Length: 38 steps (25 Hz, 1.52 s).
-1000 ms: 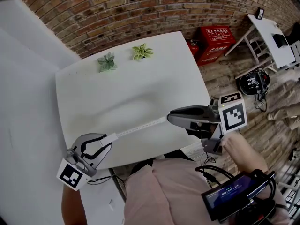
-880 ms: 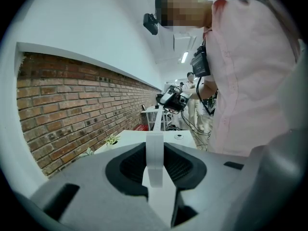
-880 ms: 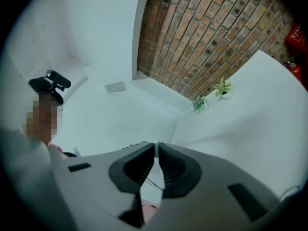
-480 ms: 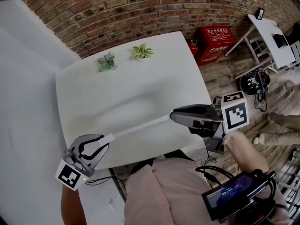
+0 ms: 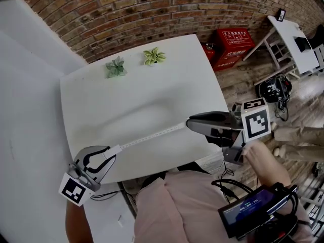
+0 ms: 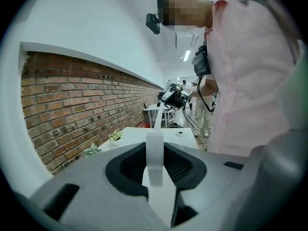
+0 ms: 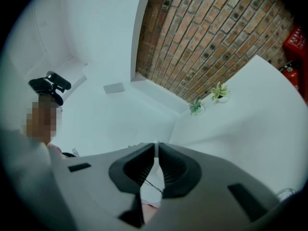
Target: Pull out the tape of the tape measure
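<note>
Head view: at the lower left, by the near edge of the white table (image 5: 152, 85), the left gripper (image 5: 112, 154) has its jaws clenched on the small white case of the tape measure (image 5: 117, 149). The left gripper view shows that case (image 6: 154, 163) standing upright between the dark pads, which press it from both sides. From the case the white tape (image 5: 152, 135) runs out taut, rising to the right above the tabletop, with faint markings along it. Its far end is pinched by the right gripper (image 5: 189, 122), which is held over the table's right part, its marker cube above the table's edge. In the right gripper view the jaws are nearly together, gripping only the thin edge of the tape's end (image 7: 155, 152). At the table's far edge two small potted plants stand near each other, a darker green one (image 5: 116, 66) on the left and a lighter green one (image 5: 153, 55) to its right, with a brick wall (image 5: 152, 9) behind them. On the floor to the right of the table stand red crates (image 5: 232, 47).
</note>
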Each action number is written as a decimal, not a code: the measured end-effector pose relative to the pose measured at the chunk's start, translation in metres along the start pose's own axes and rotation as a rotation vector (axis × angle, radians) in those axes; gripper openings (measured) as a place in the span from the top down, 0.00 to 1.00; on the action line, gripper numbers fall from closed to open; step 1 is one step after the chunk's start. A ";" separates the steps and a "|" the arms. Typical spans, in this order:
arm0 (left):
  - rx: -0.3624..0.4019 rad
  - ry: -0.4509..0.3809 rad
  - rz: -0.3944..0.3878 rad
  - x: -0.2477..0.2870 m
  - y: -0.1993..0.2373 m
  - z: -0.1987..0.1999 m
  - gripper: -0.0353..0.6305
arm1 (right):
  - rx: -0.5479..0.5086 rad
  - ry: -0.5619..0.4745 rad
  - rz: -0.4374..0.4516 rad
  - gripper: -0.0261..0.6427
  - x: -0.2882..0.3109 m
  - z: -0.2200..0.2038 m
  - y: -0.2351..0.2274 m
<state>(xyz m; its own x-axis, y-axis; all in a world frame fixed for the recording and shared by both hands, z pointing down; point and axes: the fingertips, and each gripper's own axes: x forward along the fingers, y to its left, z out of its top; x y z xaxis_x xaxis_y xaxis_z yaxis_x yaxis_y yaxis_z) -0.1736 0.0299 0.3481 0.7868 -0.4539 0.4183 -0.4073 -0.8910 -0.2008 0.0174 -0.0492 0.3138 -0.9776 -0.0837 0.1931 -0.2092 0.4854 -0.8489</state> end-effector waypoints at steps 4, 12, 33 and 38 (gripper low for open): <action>0.010 0.001 0.000 -0.002 0.001 -0.001 0.79 | -0.002 -0.002 -0.006 0.91 -0.002 0.001 -0.001; -0.052 0.031 0.024 -0.007 0.001 -0.010 0.79 | 0.002 -0.010 -0.018 0.91 -0.008 0.003 -0.004; -0.202 0.104 0.093 -0.021 0.002 -0.032 0.79 | -0.015 -0.028 -0.038 0.91 -0.017 0.012 -0.006; -0.150 0.086 0.079 -0.018 0.003 -0.028 0.79 | -0.015 -0.032 -0.042 0.91 -0.018 0.012 -0.007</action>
<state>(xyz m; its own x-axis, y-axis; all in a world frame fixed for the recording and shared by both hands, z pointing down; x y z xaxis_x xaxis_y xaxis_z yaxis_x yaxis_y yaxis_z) -0.2024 0.0357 0.3648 0.7099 -0.5136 0.4819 -0.5357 -0.8380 -0.1041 0.0362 -0.0618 0.3101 -0.9684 -0.1315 0.2121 -0.2495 0.4942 -0.8328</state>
